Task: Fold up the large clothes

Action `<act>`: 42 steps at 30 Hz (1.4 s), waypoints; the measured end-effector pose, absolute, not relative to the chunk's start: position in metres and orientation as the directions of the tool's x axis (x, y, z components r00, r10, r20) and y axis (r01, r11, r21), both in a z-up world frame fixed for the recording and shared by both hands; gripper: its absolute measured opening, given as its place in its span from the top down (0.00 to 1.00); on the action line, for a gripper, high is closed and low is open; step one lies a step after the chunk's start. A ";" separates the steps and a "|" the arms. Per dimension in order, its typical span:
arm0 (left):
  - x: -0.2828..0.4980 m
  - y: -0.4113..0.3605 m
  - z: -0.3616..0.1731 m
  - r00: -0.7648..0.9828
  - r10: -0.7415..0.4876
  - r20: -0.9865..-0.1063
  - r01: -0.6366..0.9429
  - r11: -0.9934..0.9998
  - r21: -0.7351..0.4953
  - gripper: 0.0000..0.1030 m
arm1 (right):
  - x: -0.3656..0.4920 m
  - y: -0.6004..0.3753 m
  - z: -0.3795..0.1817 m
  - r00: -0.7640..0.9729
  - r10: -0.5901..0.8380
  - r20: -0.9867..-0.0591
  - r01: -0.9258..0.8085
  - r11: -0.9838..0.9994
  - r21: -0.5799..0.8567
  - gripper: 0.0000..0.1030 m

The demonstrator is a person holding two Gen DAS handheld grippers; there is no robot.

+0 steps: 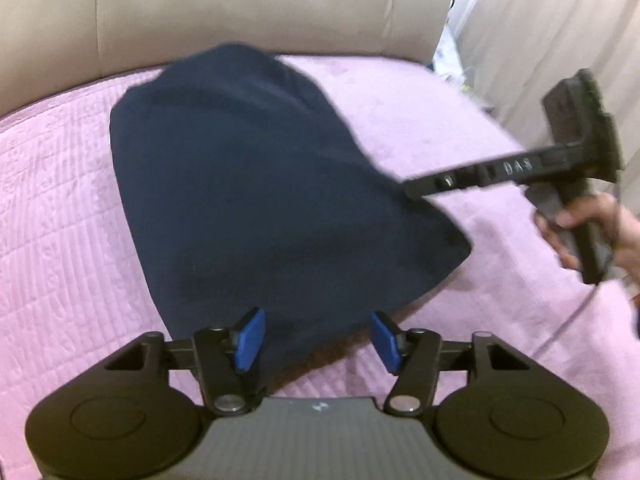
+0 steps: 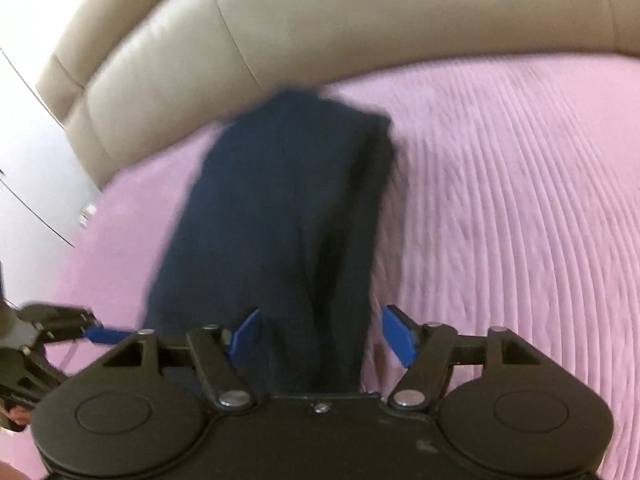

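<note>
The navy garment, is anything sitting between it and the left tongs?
Nothing visible. The navy garment lies on the pink bedspread, its near edge right at the open left tongs.

Left wrist view: low over pink quilted bedspread (image 1: 60,184), facing beige padded headboard (image 1: 240,12).
Right wrist view: same heading, close.
Shared: dark navy folded garment (image 1: 248,184).

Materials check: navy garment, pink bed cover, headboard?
Navy garment: soft matte knit or fleece, probably; it drapes limply with no sheen, though blur hides the weave. Pink bed cover: quilted textile with stitched ribbed lines. Headboard: beige leather or faux leather, smooth with a slight gloss and padded seams.
</note>
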State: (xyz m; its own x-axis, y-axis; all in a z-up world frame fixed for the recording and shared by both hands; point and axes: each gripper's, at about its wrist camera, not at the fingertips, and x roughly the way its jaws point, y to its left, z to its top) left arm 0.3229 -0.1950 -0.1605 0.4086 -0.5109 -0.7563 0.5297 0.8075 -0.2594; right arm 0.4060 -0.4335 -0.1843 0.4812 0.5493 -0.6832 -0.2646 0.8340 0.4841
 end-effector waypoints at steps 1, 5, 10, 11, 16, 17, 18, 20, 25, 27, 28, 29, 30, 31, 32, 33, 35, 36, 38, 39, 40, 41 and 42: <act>0.327 -0.188 -0.150 0.423 -0.527 -0.737 0.521 0.807 -0.278 0.27 | 0.418 -0.435 -0.180 0.493 0.564 -0.662 -0.268 0.823 0.500 0.20; 0.371 -0.164 -0.121 0.548 -0.486 -0.680 0.431 0.862 -0.269 0.14 | 0.489 -0.439 -0.190 0.555 0.589 -0.587 -0.205 0.781 0.590 0.20; 0.460 -0.152 -0.145 0.597 -0.372 -0.711 0.317 0.923 -0.218 0.51 | 0.566 -0.424 -0.230 0.523 0.595 -0.611 -0.087 0.750 0.656 0.18; 0.473 -0.149 -0.153 0.599 -0.358 -0.716 0.291 0.930 -0.222 0.53 | 0.570 -0.419 -0.233 0.534 0.611 -0.584 -0.100 0.732 0.674 0.18; 0.520 -0.155 -0.180 0.620 -0.336 -0.708 0.206 0.941 -0.267 0.50 | 0.580 -0.397 -0.236 0.534 0.598 -0.598 -0.166 0.768 0.619 0.20; 0.523 -0.157 -0.181 0.631 -0.324 -0.705 0.194 0.946 -0.260 0.47 | 0.578 -0.394 -0.234 0.548 0.579 -0.604 -0.169 0.784 0.598 0.31; 0.525 -0.161 -0.180 0.660 -0.301 -0.688 0.190 0.953 -0.235 0.47 | 0.577 -0.392 -0.234 0.577 0.554 -0.600 -0.168 0.800 0.576 0.68; 0.537 -0.170 -0.179 0.673 -0.296 -0.678 0.222 0.955 -0.196 0.47 | 0.571 -0.389 -0.227 0.616 0.512 -0.599 -0.137 0.818 0.558 0.70; 0.559 -0.187 -0.196 0.659 -0.289 -0.694 0.227 0.957 -0.183 0.34 | 0.581 -0.396 -0.246 0.615 0.445 -0.651 -0.093 0.860 0.501 0.78; 0.562 -0.183 -0.204 0.656 -0.288 -0.698 0.199 0.958 -0.208 0.27 | 0.586 -0.408 -0.261 0.604 0.476 -0.639 -0.054 0.825 0.563 0.78; 0.564 -0.179 -0.207 0.650 -0.300 -0.699 0.191 0.954 -0.232 0.23 | 0.587 -0.409 -0.261 0.603 0.479 -0.638 -0.061 0.825 0.562 0.76; 0.566 -0.174 -0.209 0.642 -0.317 -0.698 0.188 0.948 -0.258 0.22 | 0.587 -0.408 -0.259 0.602 0.469 -0.646 -0.073 0.838 0.541 0.75; 0.566 -0.167 -0.209 0.631 -0.346 -0.694 0.191 0.937 -0.293 0.22 | 0.587 -0.404 -0.257 0.597 0.462 -0.656 -0.077 0.847 0.526 0.72; 0.565 -0.162 -0.206 0.625 -0.367 -0.689 0.200 0.928 -0.314 0.22 | 0.586 -0.404 -0.253 0.590 0.454 -0.668 -0.077 0.855 0.513 0.61; 0.563 -0.157 -0.203 0.617 -0.383 -0.688 0.210 0.922 -0.325 0.22 | 0.586 -0.404 -0.248 0.582 0.441 -0.684 -0.071 0.865 0.498 0.54; 0.559 -0.151 -0.197 0.610 -0.388 -0.691 0.212 0.920 -0.330 0.22 | 0.585 -0.406 -0.244 0.578 0.434 -0.692 -0.067 0.870 0.489 0.33; 0.545 -0.137 -0.185 0.595 -0.402 -0.696 0.210 0.914 -0.348 0.20 | 0.579 -0.415 -0.234 0.561 0.453 -0.693 -0.069 0.860 0.506 0.22; 0.537 -0.128 -0.181 0.584 -0.430 -0.689 0.220 0.900 -0.376 0.18 | 0.571 -0.424 -0.229 0.539 0.512 -0.669 -0.093 0.825 0.557 0.22; 0.522 -0.119 -0.179 0.555 -0.479 -0.680 0.238 0.875 -0.423 0.06 | 0.557 -0.439 -0.228 0.473 0.631 -0.615 -0.126 0.739 0.662 0.17; 0.516 -0.115 -0.181 0.535 -0.489 -0.689 0.238 0.870 -0.432 0.04 | 0.550 -0.443 -0.228 0.447 0.650 -0.615 -0.131 0.728 0.673 0.16; 0.508 -0.113 -0.183 0.520 -0.487 -0.702 0.234 0.871 -0.432 0.04 | 0.542 -0.443 -0.228 0.426 0.650 -0.629 -0.138 0.734 0.665 0.15; 0.501 -0.111 -0.186 0.512 -0.486 -0.709 0.228 0.872 -0.433 0.04 | 0.533 -0.442 -0.229 0.408 0.643 -0.648 -0.156 0.748 0.645 0.13; 0.493 -0.109 -0.192 0.498 -0.488 -0.717 0.217 0.870 -0.442 0.04 | 0.525 -0.441 -0.230 0.402 0.641 -0.653 -0.169 0.753 0.636 0.08</act>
State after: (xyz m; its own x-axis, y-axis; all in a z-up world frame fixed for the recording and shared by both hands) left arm 0.4933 -0.1093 -0.1923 0.4977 -0.4883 -0.7169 0.2172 0.8703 -0.4420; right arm 0.5251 -0.4409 -0.2299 0.4021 0.6415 -0.6533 -0.1693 0.7533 0.6355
